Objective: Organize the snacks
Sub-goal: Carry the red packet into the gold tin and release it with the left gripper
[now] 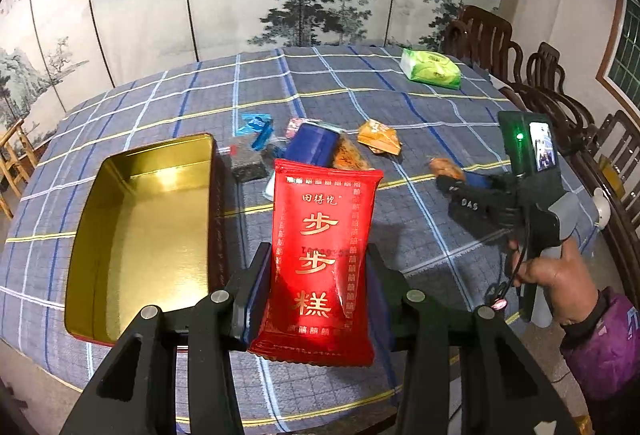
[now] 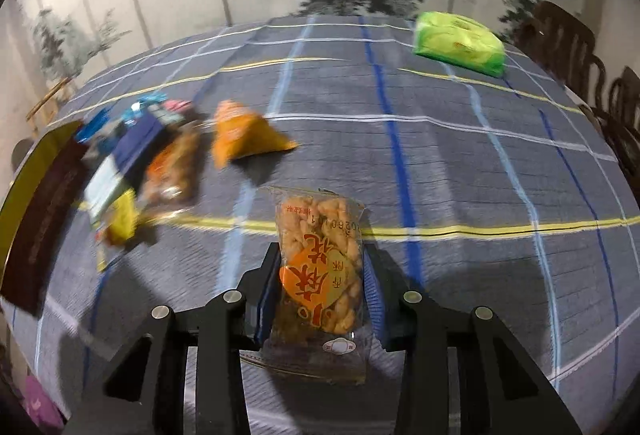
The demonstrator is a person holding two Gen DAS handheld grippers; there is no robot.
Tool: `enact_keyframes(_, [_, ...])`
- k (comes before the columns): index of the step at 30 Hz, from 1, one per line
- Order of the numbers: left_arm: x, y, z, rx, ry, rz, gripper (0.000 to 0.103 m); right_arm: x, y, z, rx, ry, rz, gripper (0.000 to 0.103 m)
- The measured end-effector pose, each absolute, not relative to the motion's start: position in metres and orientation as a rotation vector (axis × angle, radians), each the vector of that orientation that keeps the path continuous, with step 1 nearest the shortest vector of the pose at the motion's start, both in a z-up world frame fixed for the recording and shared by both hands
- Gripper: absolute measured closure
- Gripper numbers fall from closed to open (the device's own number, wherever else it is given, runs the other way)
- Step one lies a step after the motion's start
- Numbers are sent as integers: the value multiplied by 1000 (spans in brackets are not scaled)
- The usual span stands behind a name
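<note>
left gripper (image 1: pixel 318 299): we have it pinching the red snack packet (image 1: pixel 324 255) low on the wrapper, pads on both long edges; packet stands upright, just right of the gold tin's (image 1: pixel 120 275) near corner, above the cloth.
right gripper (image 2: pixel 320 299): clamped on the clear fried-snack packet (image 2: pixel 320 267), also gripped low; well right of the tin, about level with its near end.
gold tin: open, nothing visible inside, sits on the plaid tablecloth (image 1: pixel 400 107); our likely drop target.
snack pile (image 1: pixel 304 151): loose packets just beyond the tin's far right corner, some overlapping; orange packet (image 1: pixel 378 137) further right of them.
green pack (image 1: pixel 430 69): far side of the table, well beyond the tin.
risk 1: slick foil held only at the bottom; tilt over the tin could let it pivot or slip and land on the rim or the cloth.
risk 2: both grippers heading for the tin together, they could collide or nudge it.
risk 3: fried pieces look brittle; squeeze may crush them.
</note>
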State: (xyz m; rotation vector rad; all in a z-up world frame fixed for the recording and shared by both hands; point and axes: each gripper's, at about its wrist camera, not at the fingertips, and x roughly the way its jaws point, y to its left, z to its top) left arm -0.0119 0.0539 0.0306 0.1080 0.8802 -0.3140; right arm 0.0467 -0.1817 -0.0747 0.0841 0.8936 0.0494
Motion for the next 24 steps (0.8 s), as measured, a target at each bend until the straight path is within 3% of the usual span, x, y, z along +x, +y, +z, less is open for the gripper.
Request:
enact_keyframes(16, [-1, 79, 34, 94, 864, -242, 63, 60, -184, -76, 55, 858, -12, 63])
enact_keyframes(24, [42, 122, 29, 122, 874, -142, 63, 60, -183, -76, 55, 858, -12, 63])
